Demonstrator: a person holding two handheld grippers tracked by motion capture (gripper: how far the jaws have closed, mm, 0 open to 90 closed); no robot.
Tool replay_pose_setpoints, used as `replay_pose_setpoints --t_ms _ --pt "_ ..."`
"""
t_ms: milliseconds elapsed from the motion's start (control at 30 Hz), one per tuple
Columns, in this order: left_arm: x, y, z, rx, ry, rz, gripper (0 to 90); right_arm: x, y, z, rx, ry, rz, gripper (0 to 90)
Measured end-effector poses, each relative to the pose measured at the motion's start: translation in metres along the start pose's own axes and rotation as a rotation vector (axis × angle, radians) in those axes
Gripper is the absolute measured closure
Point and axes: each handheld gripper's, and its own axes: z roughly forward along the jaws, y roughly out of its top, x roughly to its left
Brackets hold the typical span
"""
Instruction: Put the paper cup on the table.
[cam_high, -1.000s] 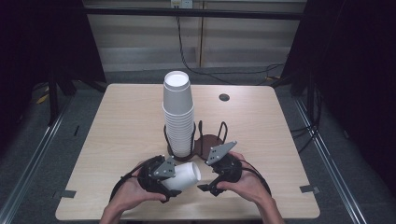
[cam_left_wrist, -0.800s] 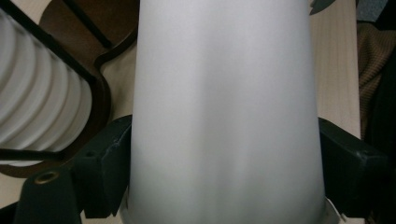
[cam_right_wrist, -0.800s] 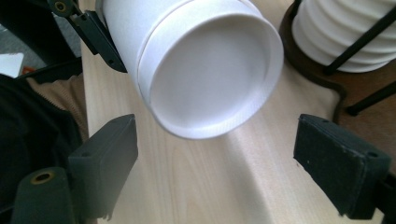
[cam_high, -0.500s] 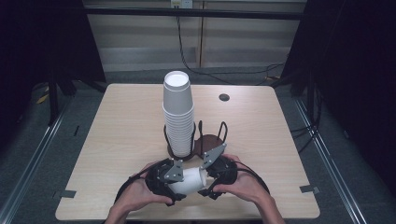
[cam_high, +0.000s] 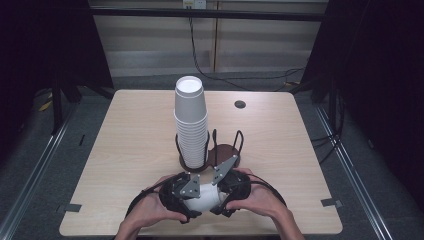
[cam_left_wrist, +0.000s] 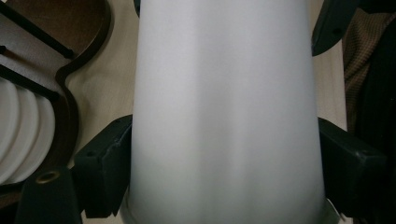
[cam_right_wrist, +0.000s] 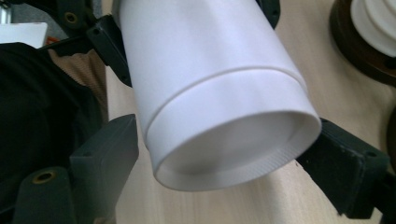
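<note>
White cup (cam_left_wrist: 224, 112) lies lengthwise along the view, its side wall smooth and matte, wider toward the bottom edge of the frame, narrowing toward the top. Left gripper (cam_left_wrist: 224, 179): both black jaws pressed against the cup's flanks low in the frame, one on each side, pads in contact with the wall. At top right, a dark jaw tip of the other gripper (cam_left_wrist: 329, 25) touches the cup's far end. Light wooden table (cam_left_wrist: 105, 88) beneath. At left, a dark brown holder base (cam_left_wrist: 70, 112) with black wire uprights; white stacked cup rims (cam_left_wrist: 21, 130) sit inside it. Brown fabric at right edge, unclear.
</note>
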Motion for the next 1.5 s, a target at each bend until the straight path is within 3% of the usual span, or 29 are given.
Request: replay_pose_setpoints --t_ms 167,400,900,1500 --pt "0.001 0.001 0.000 0.007 -0.011 0.007 16.0 -0.001 0.001 0.000 -0.001 0.036 0.006 14.2" --pt "-0.001 0.001 0.000 0.002 -0.021 0.005 16.0 -0.001 0.003 0.001 -0.019 0.055 -0.025 15.2" --pt "0.000 0.001 0.000 0.001 -0.060 0.022 15.5 0.000 0.003 0.001 -0.019 0.067 -0.032 22.1" --pt "0.002 0.002 0.001 -0.064 -0.076 0.007 12.6 0.000 0.000 -0.008 -0.011 0.085 -0.012 23.3"
